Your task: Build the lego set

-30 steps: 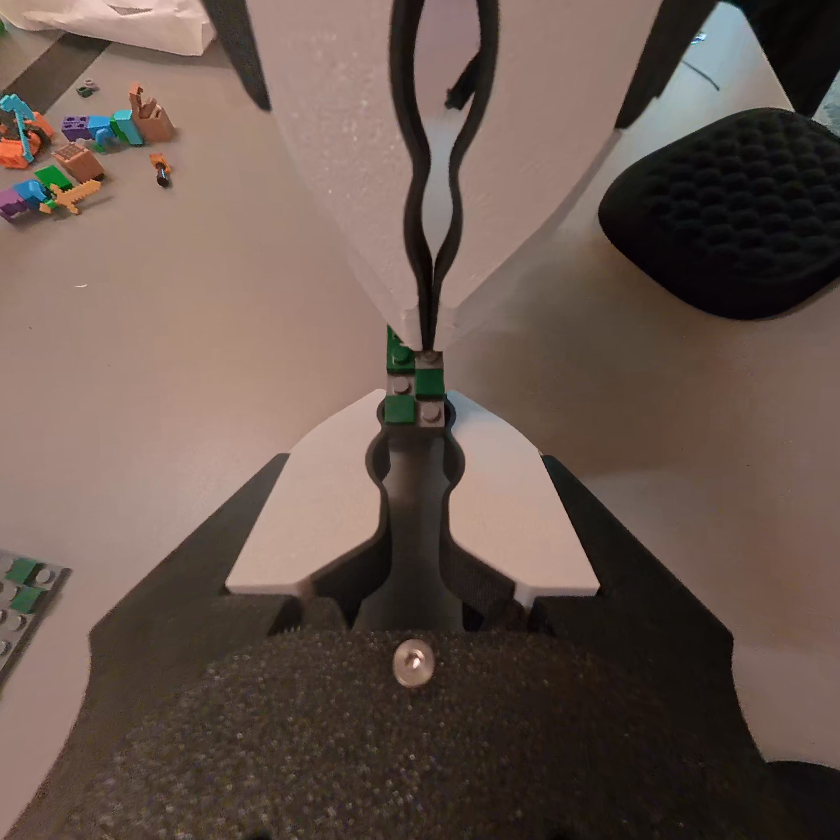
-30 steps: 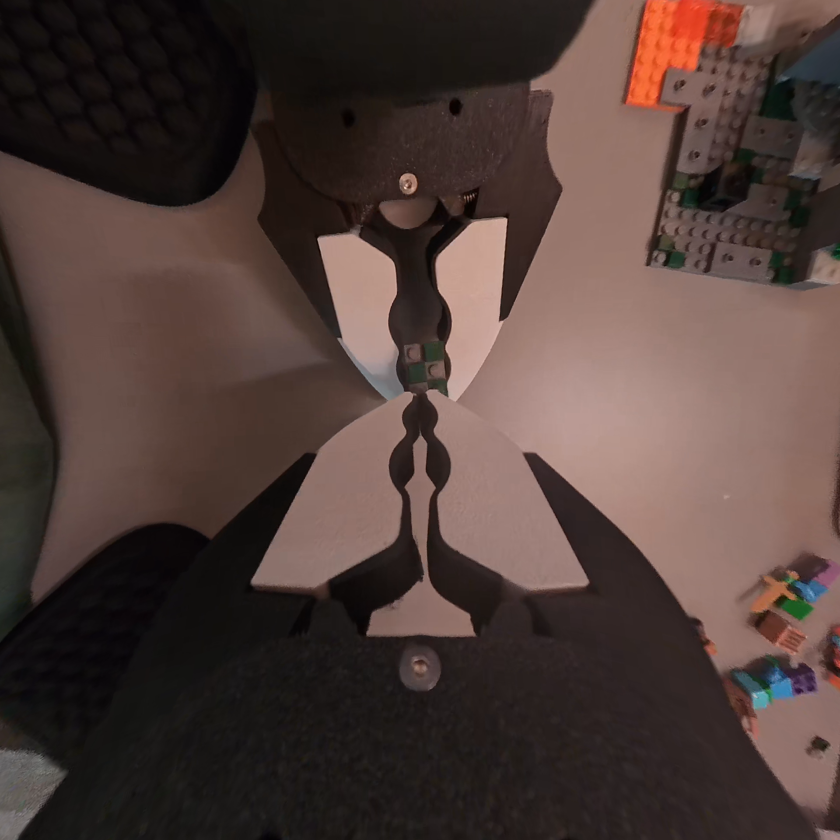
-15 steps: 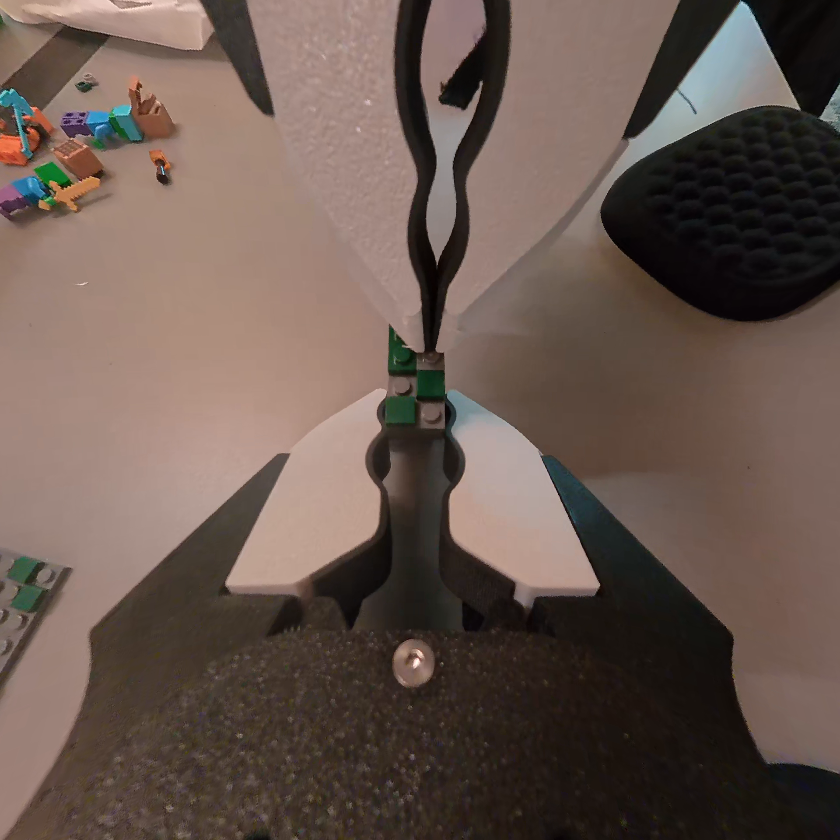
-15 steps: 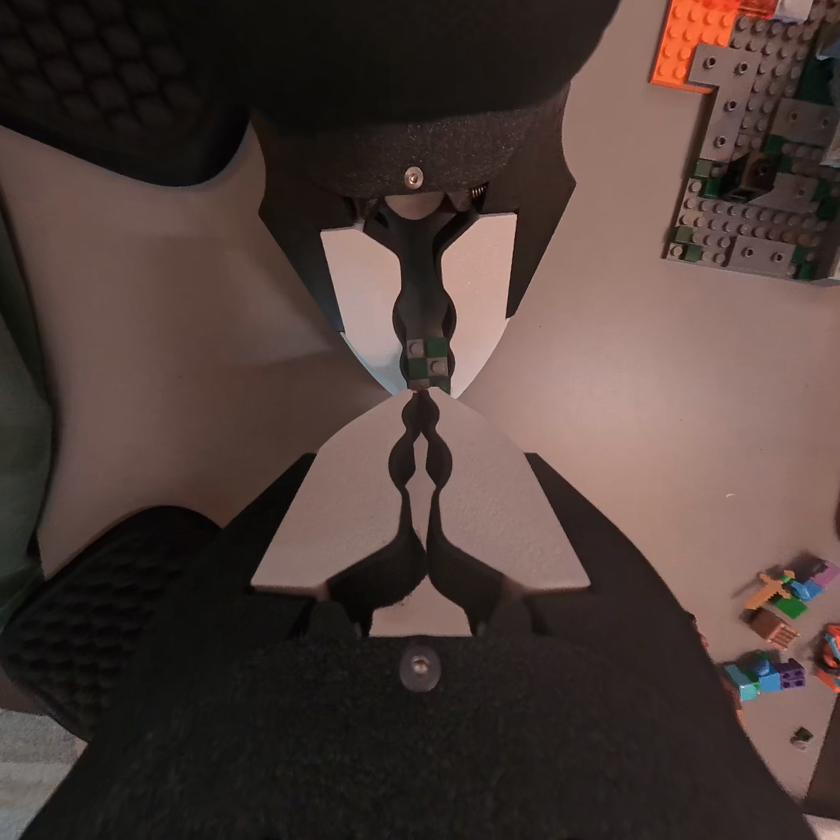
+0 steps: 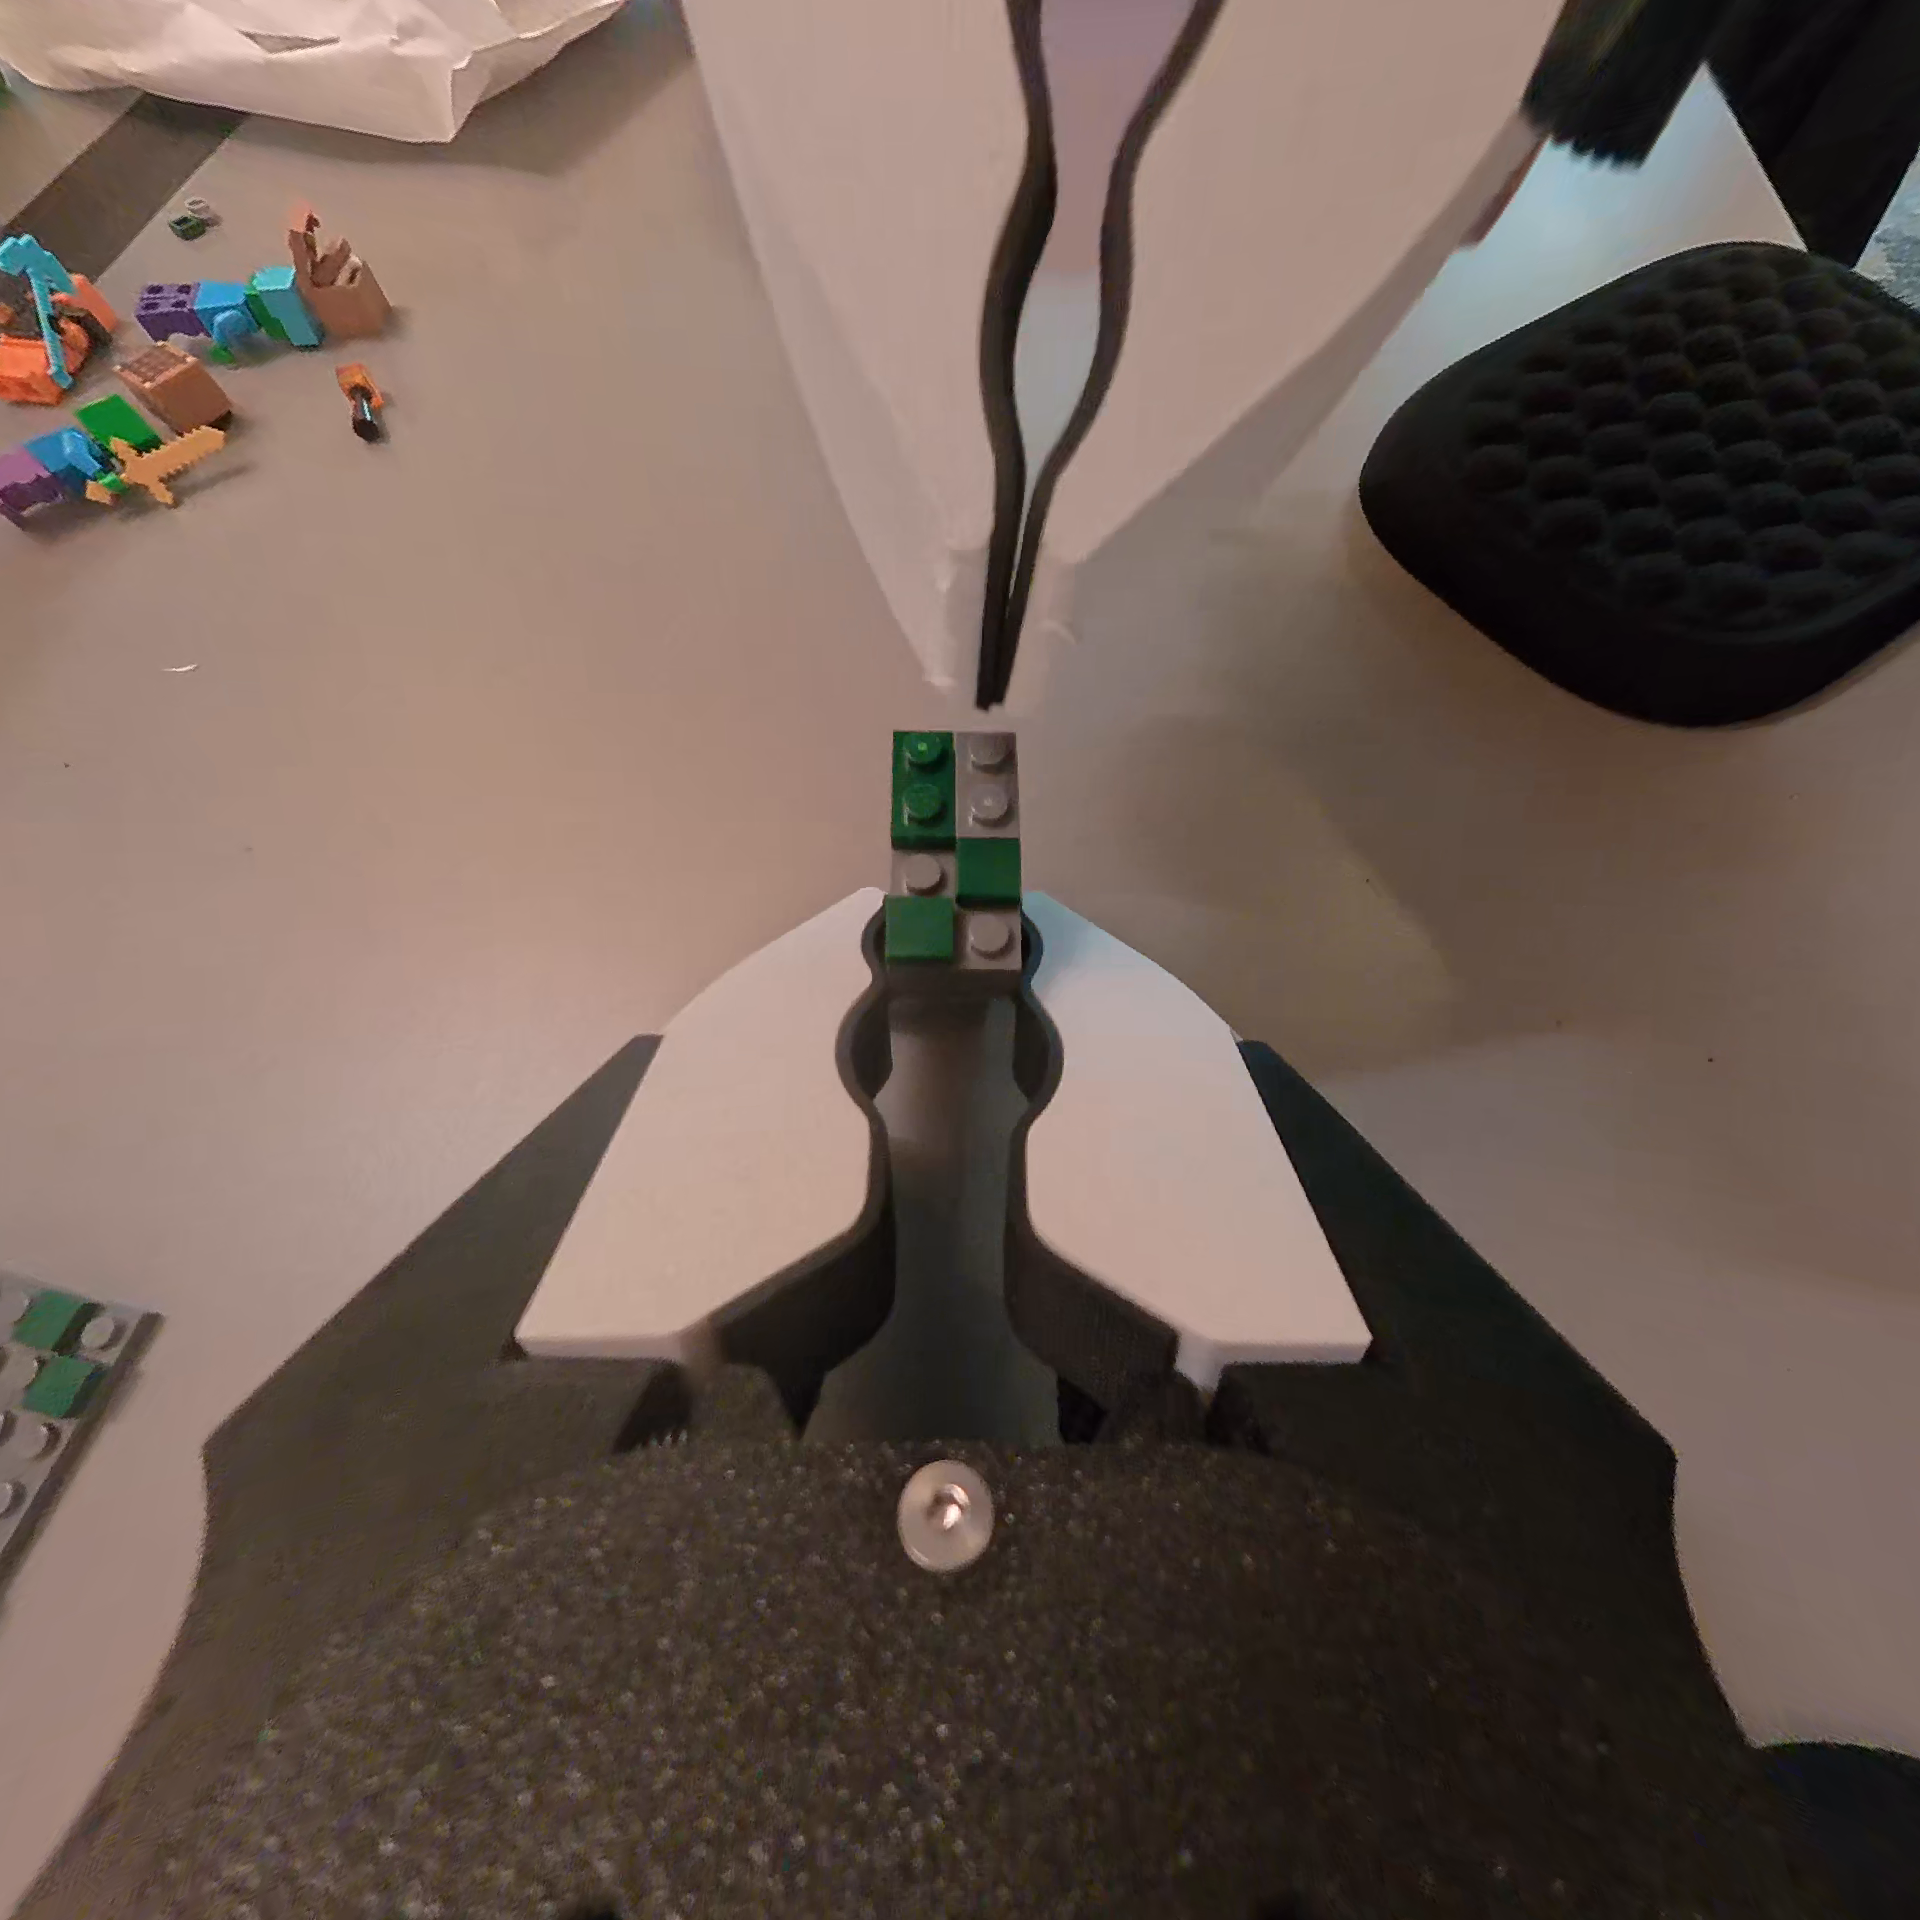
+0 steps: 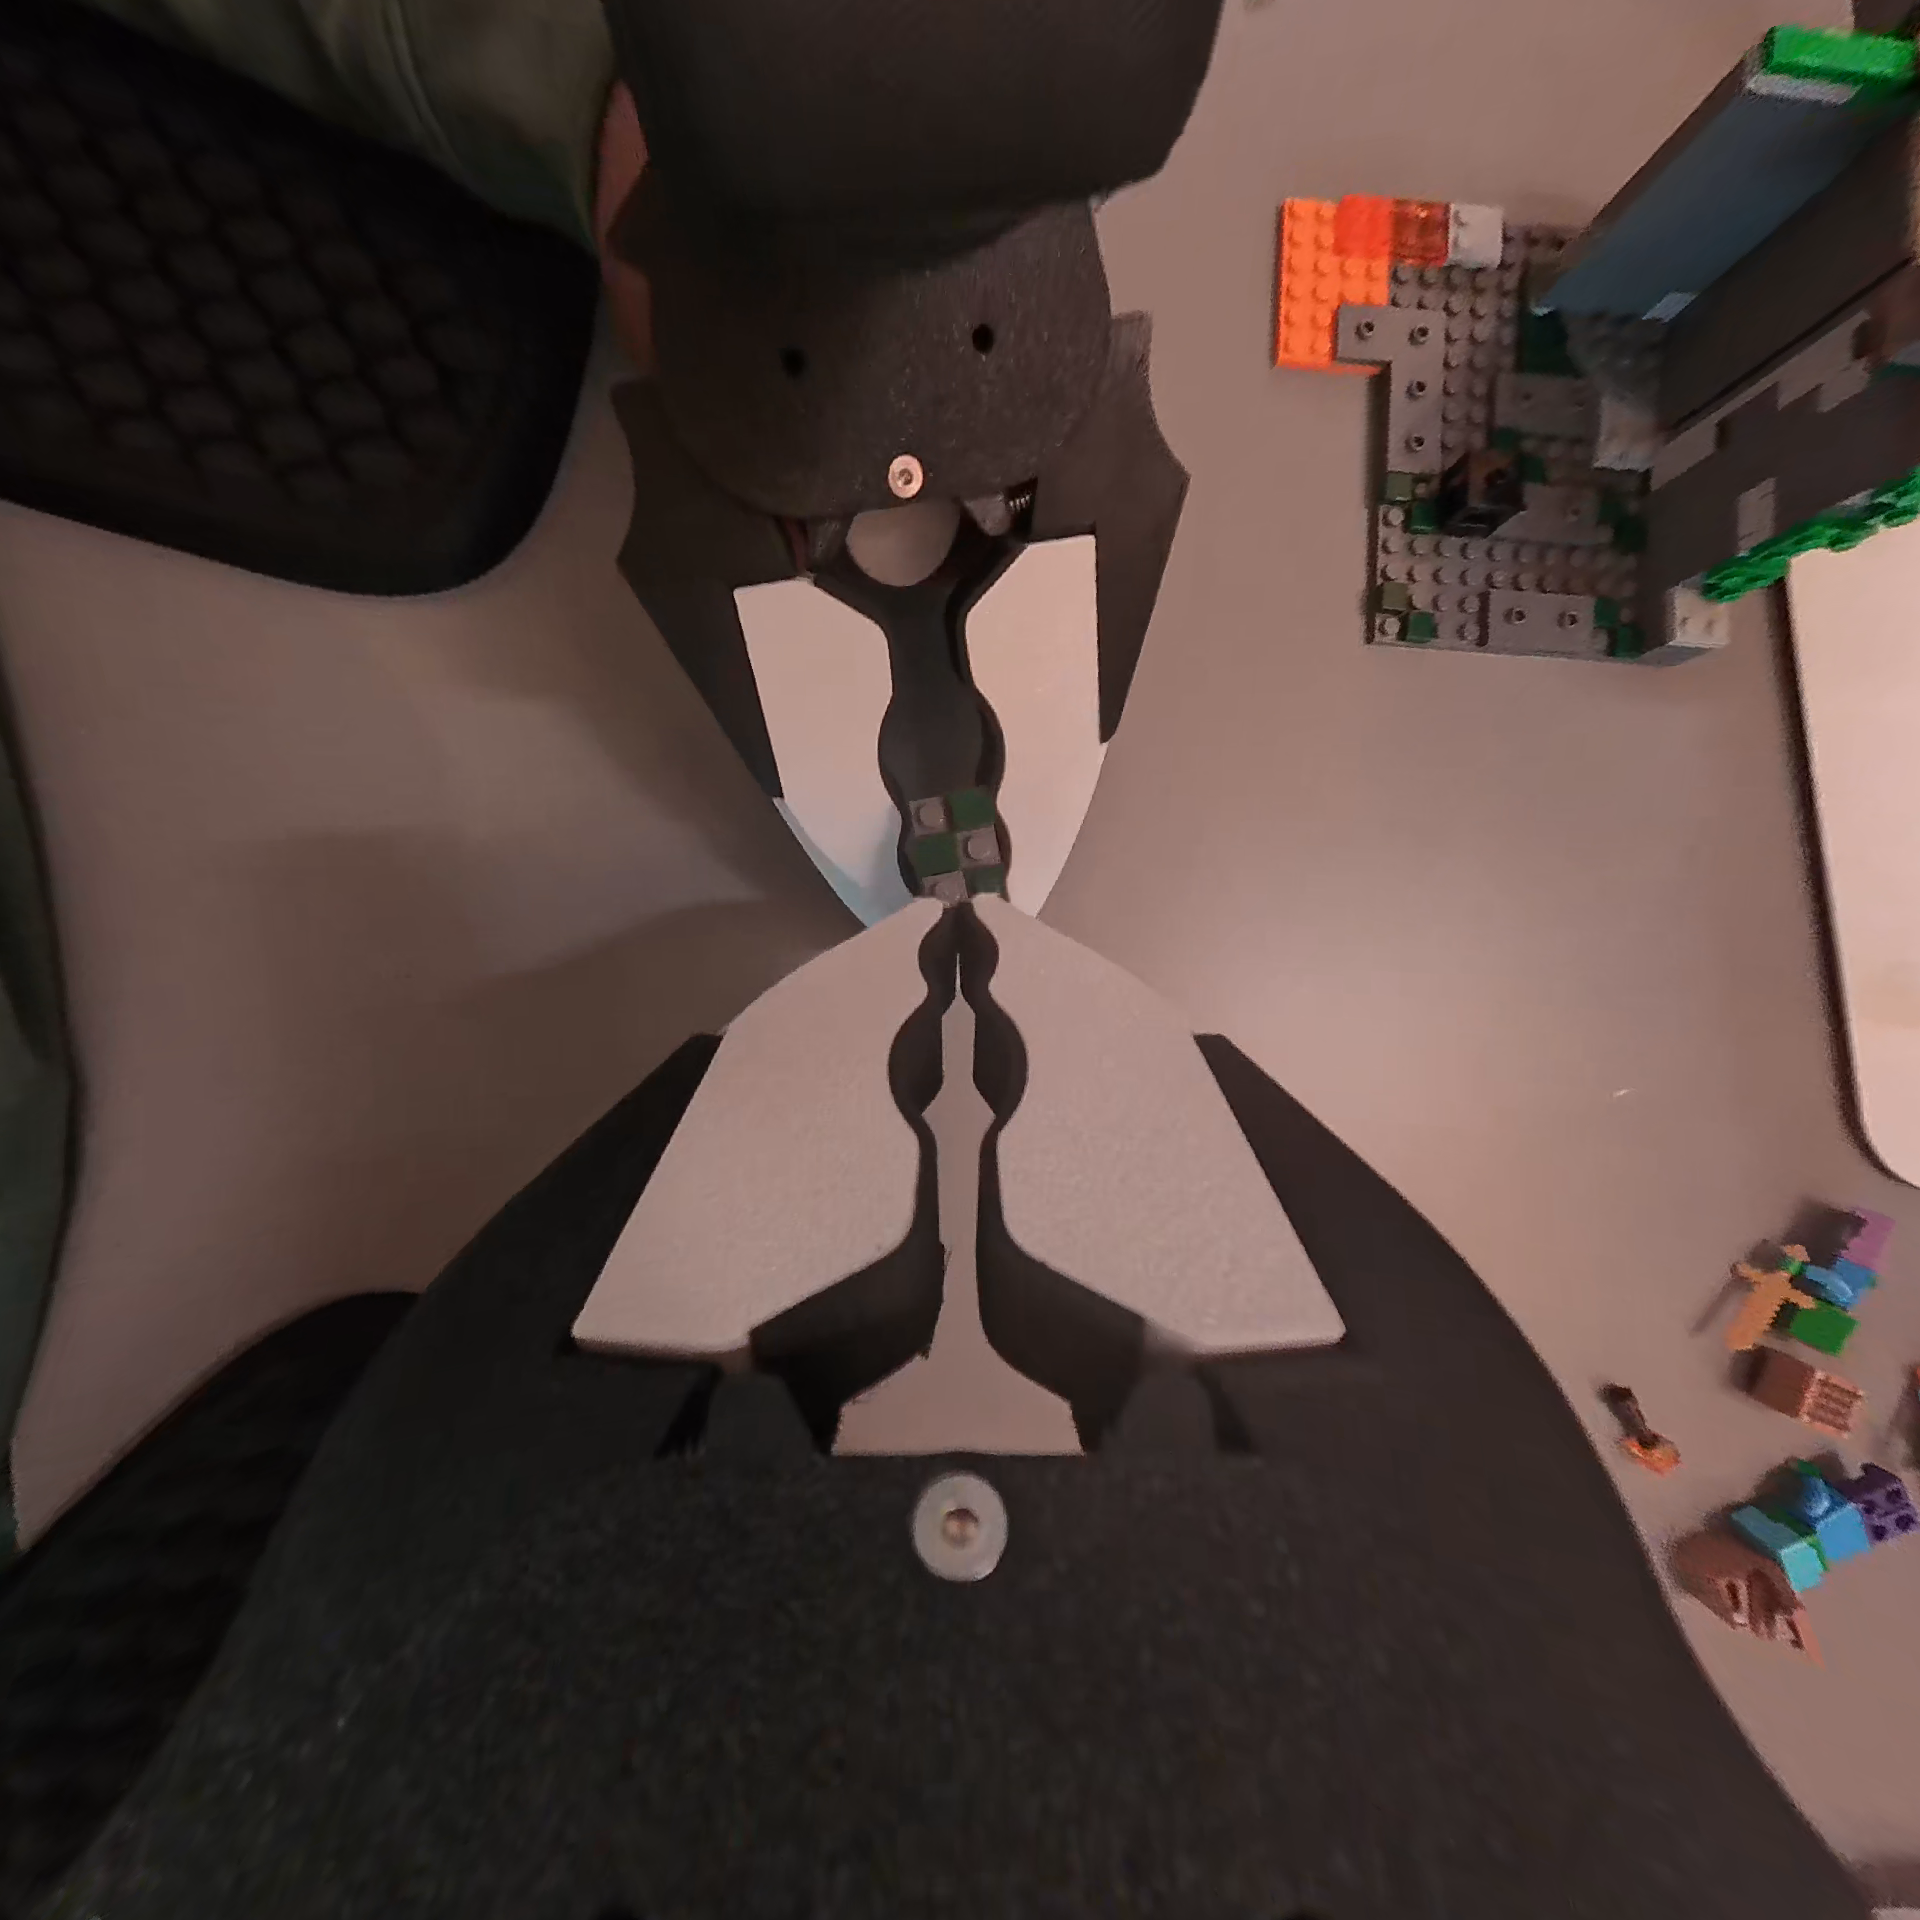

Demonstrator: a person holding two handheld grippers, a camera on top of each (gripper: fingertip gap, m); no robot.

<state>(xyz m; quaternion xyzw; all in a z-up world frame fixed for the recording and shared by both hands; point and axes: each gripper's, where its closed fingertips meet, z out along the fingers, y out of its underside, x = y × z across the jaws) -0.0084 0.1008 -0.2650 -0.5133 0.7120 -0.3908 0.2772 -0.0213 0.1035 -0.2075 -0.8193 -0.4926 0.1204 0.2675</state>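
Left wrist view is showing the green-and-grey brick strip [image 5: 954,850] sticking forward above the desk [image 5: 520,831], pinched at its near end by the left gripper [image 5: 953,940]; the right gripper [image 5: 992,696], jaws pressed together, is pointing nose-to-nose at the strip's far end, just apart.

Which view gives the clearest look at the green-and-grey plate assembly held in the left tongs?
The left wrist view: the green-and-grey plate assembly sits close and sharp, studs countable, its near end between the left tongs. The right wrist view shows it smaller, dimmer and farther off.
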